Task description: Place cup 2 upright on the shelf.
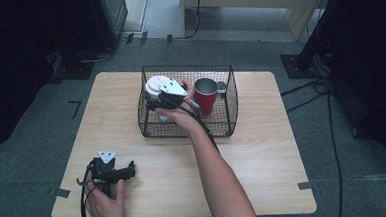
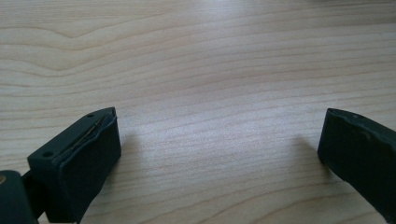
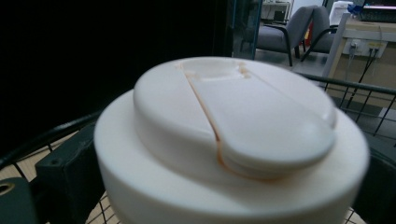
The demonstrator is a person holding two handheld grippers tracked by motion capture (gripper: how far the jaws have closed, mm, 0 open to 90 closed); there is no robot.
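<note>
White lidded container [image 1: 156, 89] inside black wire basket [image 1: 229, 106], left half, top poking above the rim. Lid [image 3: 233, 116] is a round cap with a flip-tab set into it; tab long axis runs from near-right to a hinge at the far side in the right gripper view. Container upright or close to it, vertical axis; slight tilt can't be ruled out.

Right gripper [image 1: 155, 104] reaching into the basket from the near side, jaws on either side of the container just below the lid, clamped on it. Right gripper view: left jaw pressed against the container wall under the lid flange, right jaw mostly hidden behind the lid edge. Right hand [image 1: 179, 114] wrapped around the gripper body, forearm crossing the near rim of the basket.

Red mug [image 1: 206, 96] in the basket's right half, upright, open mouth up, metallic inside, nothing visible in it. Handle at its far-right side. Well clear of the white container, just beside the right hand.

Basket sits on wooden table [image 1: 263, 155], toward the far-centre.

Left gripper [image 1: 131, 170] resting near the table's near-left corner, left hand [image 1: 105, 205] on it, jaws spread wide over bare wood, nothing between them. Well apart from the basket.
</note>
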